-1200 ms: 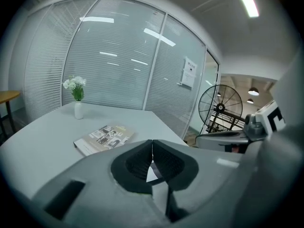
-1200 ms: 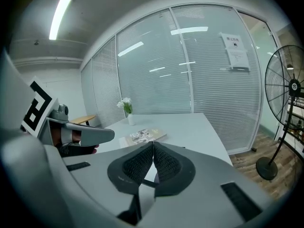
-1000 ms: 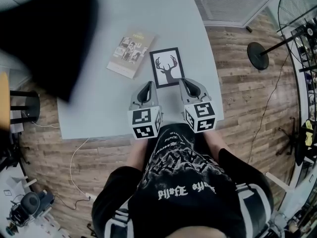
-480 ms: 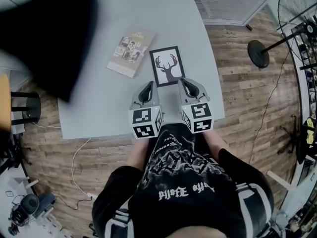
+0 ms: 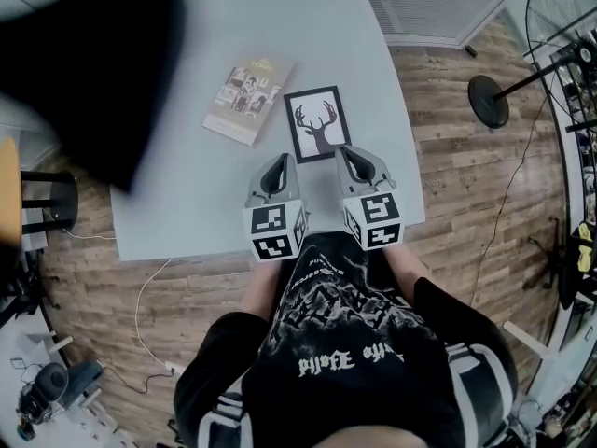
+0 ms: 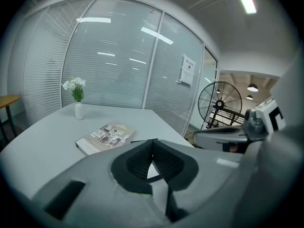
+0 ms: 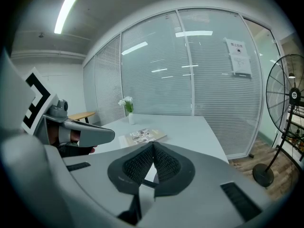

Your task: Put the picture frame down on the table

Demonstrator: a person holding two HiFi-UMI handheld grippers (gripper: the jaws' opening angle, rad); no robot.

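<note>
Lying flat, picture frame [image 5: 316,124], just beyond right claw [image 5: 345,154]

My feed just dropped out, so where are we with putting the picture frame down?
Done: the picture frame lies flat on the table, beside the book. In hand: nothing. The left claw and right claw are both shut and empty, by the frame's near edge. Left: nothing that shows, except perhaps pulling the claws back.
</note>
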